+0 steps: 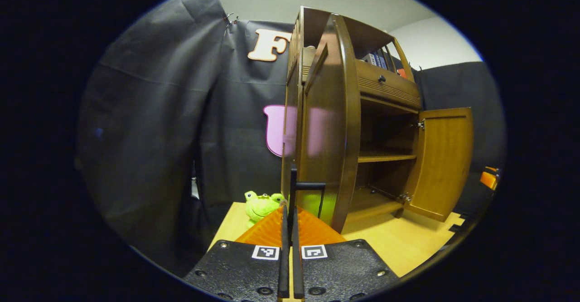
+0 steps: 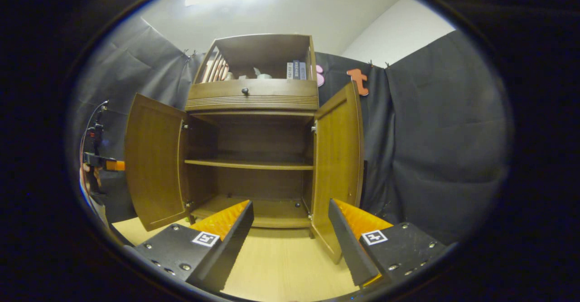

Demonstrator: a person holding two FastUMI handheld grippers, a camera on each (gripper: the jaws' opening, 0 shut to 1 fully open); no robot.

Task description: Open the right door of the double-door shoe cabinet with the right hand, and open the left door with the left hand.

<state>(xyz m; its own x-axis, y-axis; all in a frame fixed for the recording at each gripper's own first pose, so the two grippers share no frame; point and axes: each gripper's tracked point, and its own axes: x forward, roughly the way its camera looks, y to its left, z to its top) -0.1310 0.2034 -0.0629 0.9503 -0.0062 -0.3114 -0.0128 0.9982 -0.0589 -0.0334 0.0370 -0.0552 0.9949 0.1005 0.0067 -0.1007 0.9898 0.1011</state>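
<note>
1. Left claw (image 1: 290,229) pinched together on the thin dark handle (image 1: 309,186) of the left door (image 1: 327,129), door swung open right ahead.
2. Right claw (image 2: 290,229) spread wide, gripping nothing; right door (image 2: 337,166) open just ahead to its right.
3. Shoe cabinet (image 2: 253,95) straight ahead on the table (image 2: 281,265); green frog plush (image 1: 260,206) just left of left claw.

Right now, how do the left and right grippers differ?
The left gripper is shut on the left door's handle; the right gripper is open and holds nothing. The left sits right at the left door; the right hangs back, clear of the right door. Both point toward the cabinet.
</note>
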